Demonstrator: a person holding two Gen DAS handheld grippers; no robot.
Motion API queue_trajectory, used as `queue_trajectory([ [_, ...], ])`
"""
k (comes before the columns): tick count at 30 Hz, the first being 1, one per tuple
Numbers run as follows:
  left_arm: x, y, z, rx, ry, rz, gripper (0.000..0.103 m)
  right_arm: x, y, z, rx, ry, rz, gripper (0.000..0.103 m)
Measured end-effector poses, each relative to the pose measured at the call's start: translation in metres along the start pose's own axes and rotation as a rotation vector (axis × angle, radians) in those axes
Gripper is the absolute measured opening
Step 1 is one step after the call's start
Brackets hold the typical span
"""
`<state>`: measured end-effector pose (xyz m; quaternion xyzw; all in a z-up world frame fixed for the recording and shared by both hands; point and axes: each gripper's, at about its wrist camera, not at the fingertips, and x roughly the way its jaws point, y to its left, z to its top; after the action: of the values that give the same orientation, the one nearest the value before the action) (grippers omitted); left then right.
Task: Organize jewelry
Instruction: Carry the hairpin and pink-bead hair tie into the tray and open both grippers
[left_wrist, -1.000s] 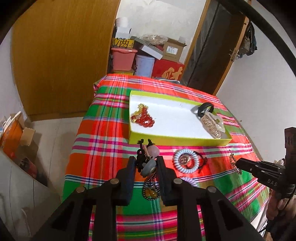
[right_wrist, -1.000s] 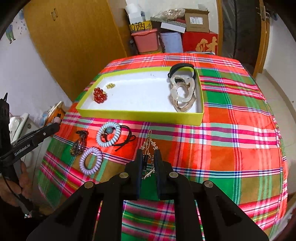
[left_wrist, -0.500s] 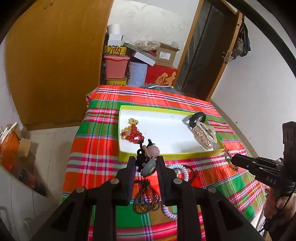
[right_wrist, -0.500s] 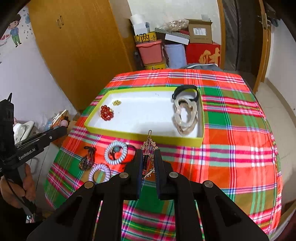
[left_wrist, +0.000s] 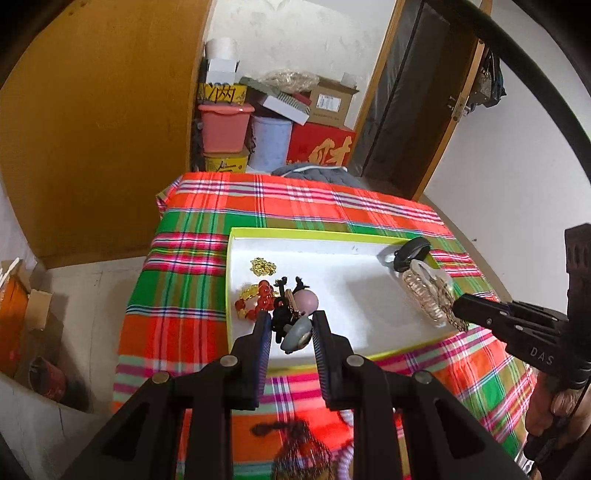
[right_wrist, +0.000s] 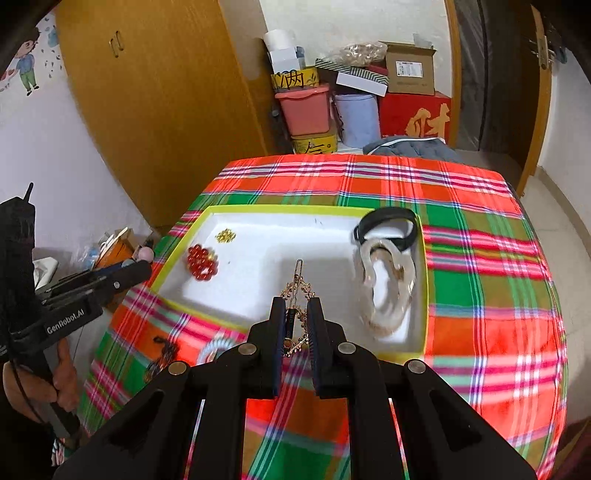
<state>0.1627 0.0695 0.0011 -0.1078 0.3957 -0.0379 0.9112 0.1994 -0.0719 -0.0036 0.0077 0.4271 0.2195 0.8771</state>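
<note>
A table under a bright checked cloth (right_wrist: 480, 332) of red, green and pink. On the cloth, a flat tray (right_wrist: 207, 218) with a yellow-green rim and white inside. Just in front of the tray, near its left corner, a pale coiled hair tie (right_wrist: 212, 349) and a dark beaded string (right_wrist: 162, 350), both blurry.
</note>
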Motion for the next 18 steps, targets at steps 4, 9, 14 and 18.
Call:
queue_trajectory([
  [4, 0.022, 0.003, 0.002, -0.006, 0.036, -0.007, 0.023, 0.02, -0.004, 0.009, 0.006, 0.021, -0.003, 0.012],
  [9, 0.042, 0.008, -0.001, -0.021, 0.069, -0.001, 0.023, 0.044, -0.009, 0.013, 0.01, 0.056, -0.013, 0.012],
  [14, 0.052, 0.011, -0.003, -0.032, 0.084, 0.009, 0.023, 0.061, -0.014, 0.011, 0.011, 0.092, -0.026, 0.01],
  [18, 0.057, 0.013, -0.005, -0.041, 0.093, 0.016, 0.023, 0.068, -0.016, 0.009, 0.01, 0.108, -0.032, 0.01],
])
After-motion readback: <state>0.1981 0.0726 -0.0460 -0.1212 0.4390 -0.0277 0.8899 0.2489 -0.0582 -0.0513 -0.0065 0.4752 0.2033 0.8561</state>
